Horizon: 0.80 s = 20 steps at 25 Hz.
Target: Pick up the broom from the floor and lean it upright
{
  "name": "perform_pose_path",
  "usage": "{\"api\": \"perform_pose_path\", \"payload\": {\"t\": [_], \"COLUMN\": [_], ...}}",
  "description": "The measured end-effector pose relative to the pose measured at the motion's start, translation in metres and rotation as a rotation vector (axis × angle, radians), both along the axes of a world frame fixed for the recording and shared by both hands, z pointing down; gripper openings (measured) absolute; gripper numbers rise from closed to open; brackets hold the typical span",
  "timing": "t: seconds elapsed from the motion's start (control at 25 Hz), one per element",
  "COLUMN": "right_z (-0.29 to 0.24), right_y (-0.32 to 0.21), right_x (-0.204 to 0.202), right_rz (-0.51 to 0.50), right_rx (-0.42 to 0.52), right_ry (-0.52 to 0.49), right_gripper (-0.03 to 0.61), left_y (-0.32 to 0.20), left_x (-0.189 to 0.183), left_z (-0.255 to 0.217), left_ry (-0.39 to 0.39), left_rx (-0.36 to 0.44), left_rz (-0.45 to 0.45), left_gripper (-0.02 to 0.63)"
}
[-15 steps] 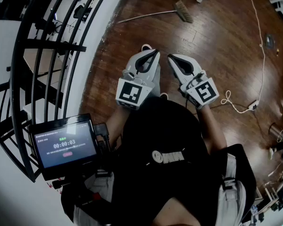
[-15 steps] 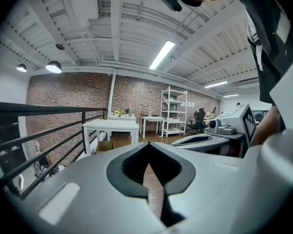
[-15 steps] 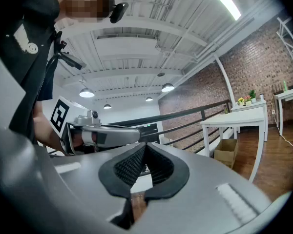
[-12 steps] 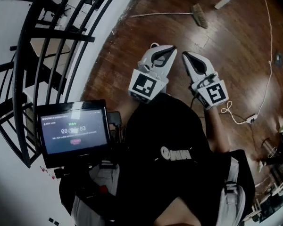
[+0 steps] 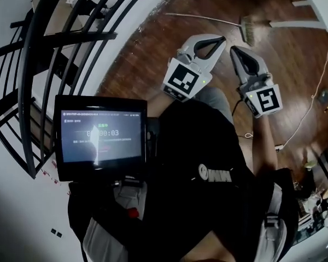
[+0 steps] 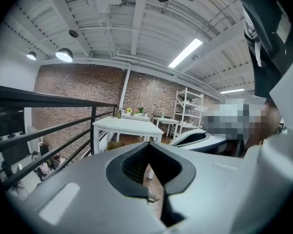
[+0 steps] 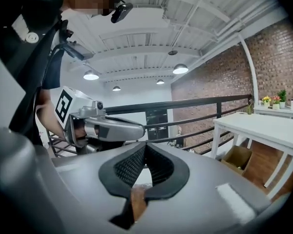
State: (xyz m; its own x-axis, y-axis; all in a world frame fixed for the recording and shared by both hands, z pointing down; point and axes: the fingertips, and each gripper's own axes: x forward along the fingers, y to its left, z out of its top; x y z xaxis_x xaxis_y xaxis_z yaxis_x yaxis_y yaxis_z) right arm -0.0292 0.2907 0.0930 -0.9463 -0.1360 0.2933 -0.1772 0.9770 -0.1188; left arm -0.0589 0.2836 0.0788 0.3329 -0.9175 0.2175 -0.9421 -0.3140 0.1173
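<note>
The broom [image 5: 208, 19] lies flat on the dark wood floor at the top of the head view, its thin pale handle running left and its bristle head [image 5: 248, 31] at the right. My left gripper [image 5: 222, 38] is held out in front of me, shut and empty, its tip short of the broom head. Beside it on the right, my right gripper [image 5: 234, 49] is also shut with nothing in it. In the left gripper view the jaws [image 6: 149, 144] meet and the right gripper [image 6: 195, 138] shows beyond. The right gripper view shows closed jaws [image 7: 145, 144] and the left gripper [image 7: 112, 128].
A black metal railing [image 5: 60, 53] curves along the left. A white table [image 6: 127, 126] stands ahead, its leg [image 5: 311, 4] near the broom head. A white cable [image 5: 311, 102] trails on the floor at right. A screen [image 5: 101, 137] hangs at my chest. A cardboard box [image 7: 237, 158] sits under the table.
The head view has swung and moved forward, so the broom now lies closer to both gripper tips. Both grippers stayed shut and side by side.
</note>
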Motion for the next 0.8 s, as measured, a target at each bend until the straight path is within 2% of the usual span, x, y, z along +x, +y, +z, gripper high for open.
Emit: {"api": "perform_pose_path", "payload": {"t": [0.2,0.44,0.6,0.68,0.8], "right_z": [0.027,0.056,0.119,0.156,0.189], "right_y": [-0.062,-0.140,-0.195,-0.221,-0.232], "right_x": [-0.027,-0.045,-0.063,-0.070,-0.077], "right_rz": [-0.033,-0.046,-0.157,-0.223,-0.333], "right_rx": [-0.016,-0.076,-0.115,-0.054,0.084], "right_ry": [0.030,0.005,0.064,0.154,0.272], "right_gripper": [0.003,0.003,0.003,0.003,0.006], "left_y": [-0.062,-0.129,-0.184,-0.208,-0.220], "left_x": [-0.028,-0.041,-0.068,-0.080,-0.097], "left_z": [0.032,0.068,0.107,0.134,0.137], "left_ry": [0.042,0.008,0.010,0.033,0.022], "left_rx": [-0.069,-0.134,-0.176,-0.190,-0.140], "left_rz": [-0.044,-0.085,-0.153,-0.169,-0.199], "left_gripper": [0.018,0.018,0.018,0.018,0.018]}}
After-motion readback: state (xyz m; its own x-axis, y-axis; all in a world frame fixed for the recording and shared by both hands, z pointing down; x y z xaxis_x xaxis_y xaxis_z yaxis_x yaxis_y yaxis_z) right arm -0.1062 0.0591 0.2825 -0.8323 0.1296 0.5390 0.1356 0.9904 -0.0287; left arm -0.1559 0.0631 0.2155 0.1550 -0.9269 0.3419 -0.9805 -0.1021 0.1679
